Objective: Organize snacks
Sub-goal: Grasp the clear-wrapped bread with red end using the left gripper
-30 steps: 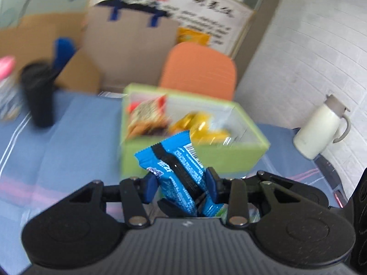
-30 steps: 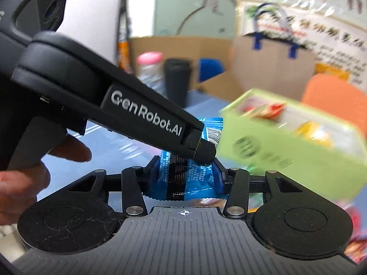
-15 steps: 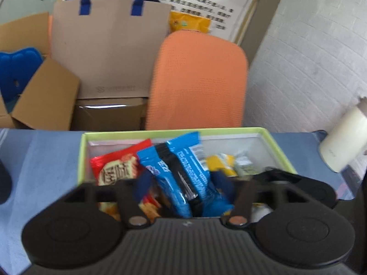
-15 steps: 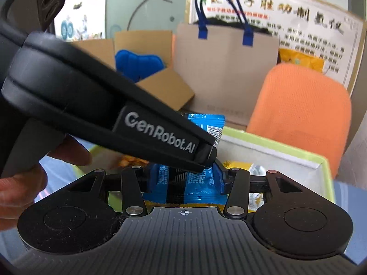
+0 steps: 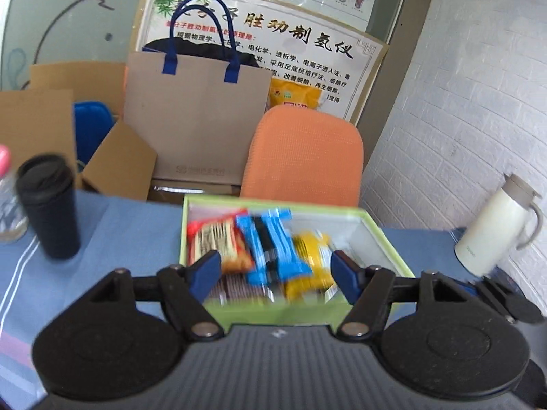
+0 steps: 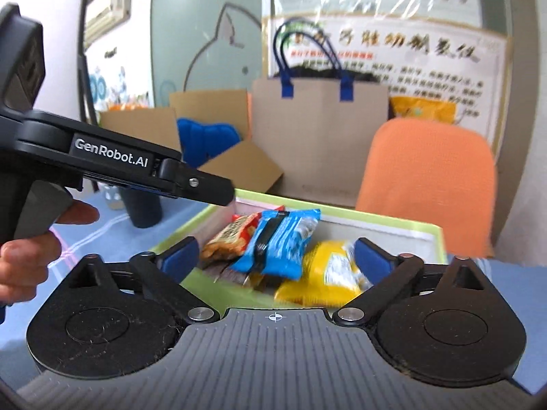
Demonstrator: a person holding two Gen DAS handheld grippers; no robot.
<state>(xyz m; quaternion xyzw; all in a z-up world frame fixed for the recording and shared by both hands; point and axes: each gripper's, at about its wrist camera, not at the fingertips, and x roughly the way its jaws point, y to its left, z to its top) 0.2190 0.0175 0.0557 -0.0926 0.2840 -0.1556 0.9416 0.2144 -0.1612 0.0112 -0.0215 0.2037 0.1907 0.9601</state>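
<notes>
Green box (image 5: 389, 239), centre of the frame, on the blue-clothed counter (image 5: 136, 218): holds a blue packet (image 6: 278, 242) lying on a red packet (image 5: 218, 239) and a yellow packet (image 6: 321, 273). Left gripper (image 5: 275, 270): jaws just opened, parted, nothing between them. Right gripper (image 6: 277, 259): jaws just opened, wide, empty, the packets beyond them. Black cup (image 5: 48, 205), left. White jug (image 5: 492, 229), right.

Open box top, crowded floor

The green box (image 5: 383, 235) is open above; packets (image 6: 277, 242) fill its left and middle, with a bare strip of floor along its right wall. On the table (image 5: 130, 225), a black cup (image 5: 48, 205) stands near the far left edge, a white jug (image 5: 492, 229) at the right edge, and the cloth between cup and box is bare.
</notes>
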